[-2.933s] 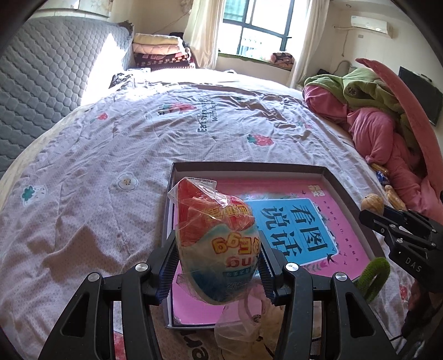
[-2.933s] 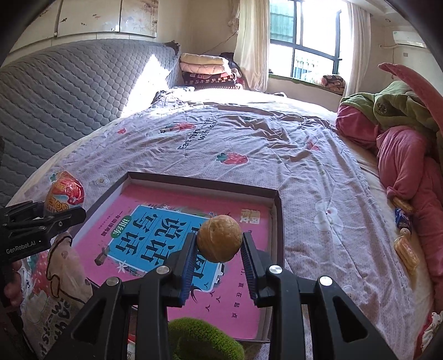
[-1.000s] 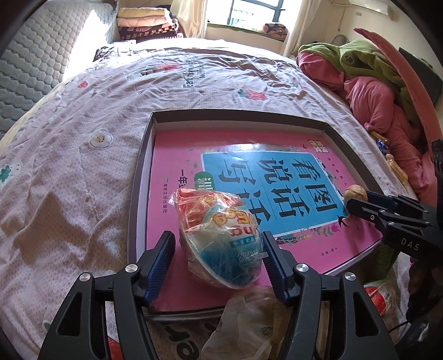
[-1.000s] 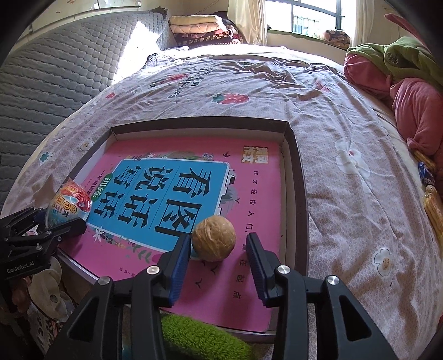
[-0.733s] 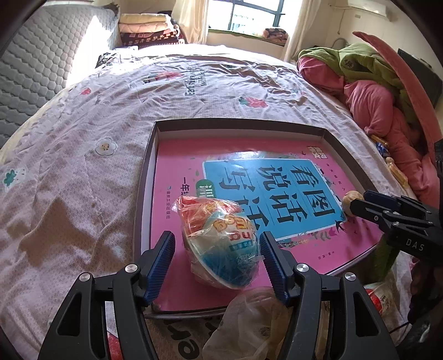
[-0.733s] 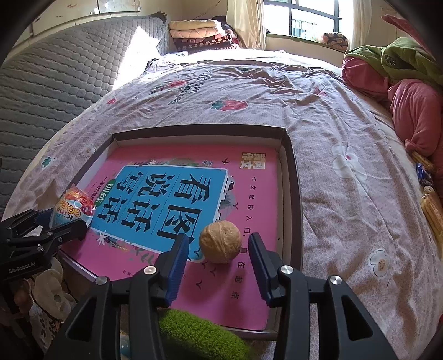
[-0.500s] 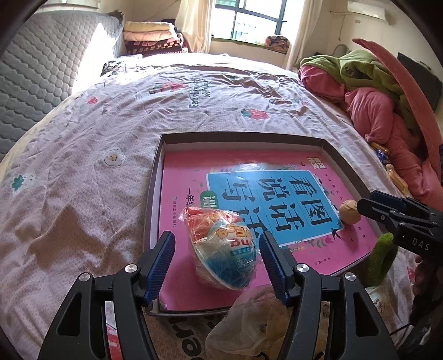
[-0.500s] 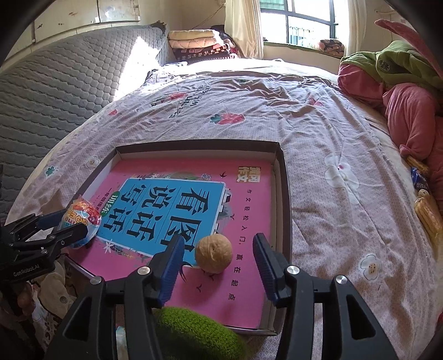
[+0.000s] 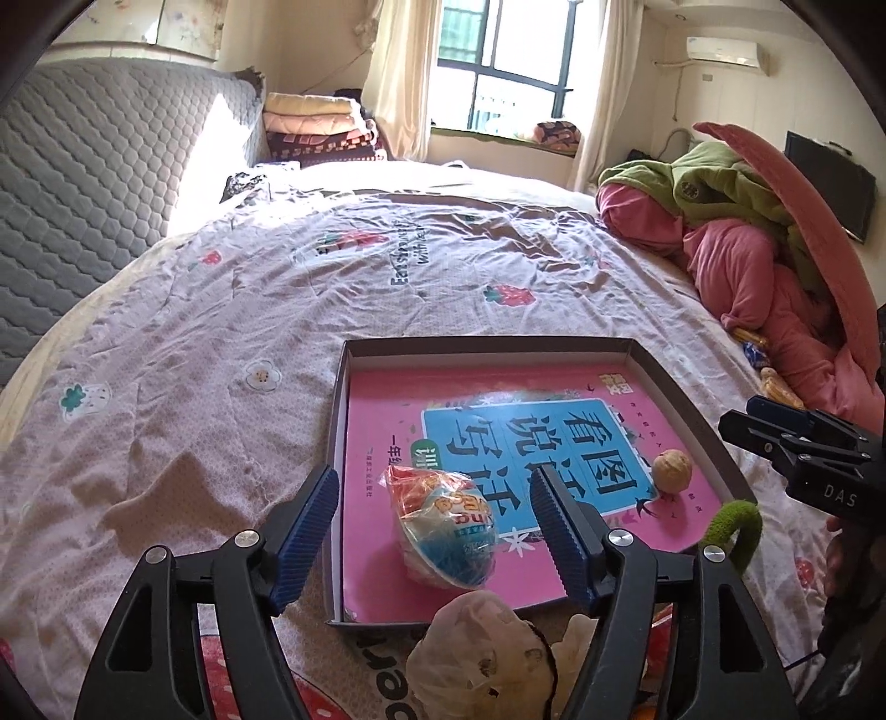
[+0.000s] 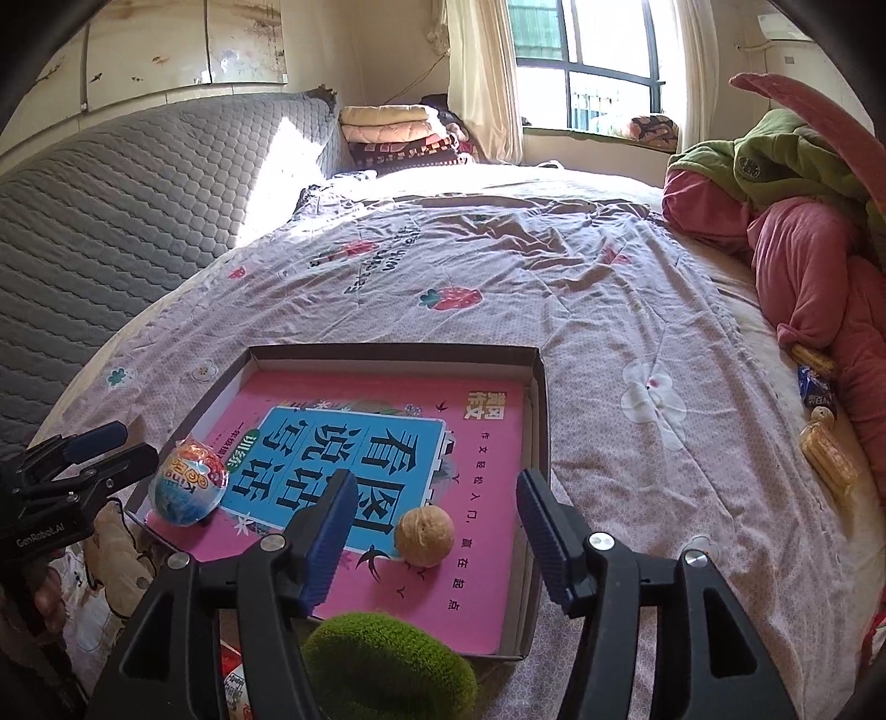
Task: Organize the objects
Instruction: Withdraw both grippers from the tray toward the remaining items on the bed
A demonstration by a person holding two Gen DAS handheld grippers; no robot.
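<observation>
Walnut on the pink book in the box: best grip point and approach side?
Grip the walnut across its widest middle, coming down from above on the near side with the right gripper, whose jaws have just been opening around it. It is round and loose on the flat book; the box wall stands close on its right.

Bedroom — bed (image 9: 232,310) under floral sheet, grey quilted headboard (image 9: 83,166), folded blankets (image 9: 318,124) beside curtained window (image 9: 498,66); sunlit — wall air conditioner (image 9: 722,51), dark screen (image 9: 830,183).
</observation>
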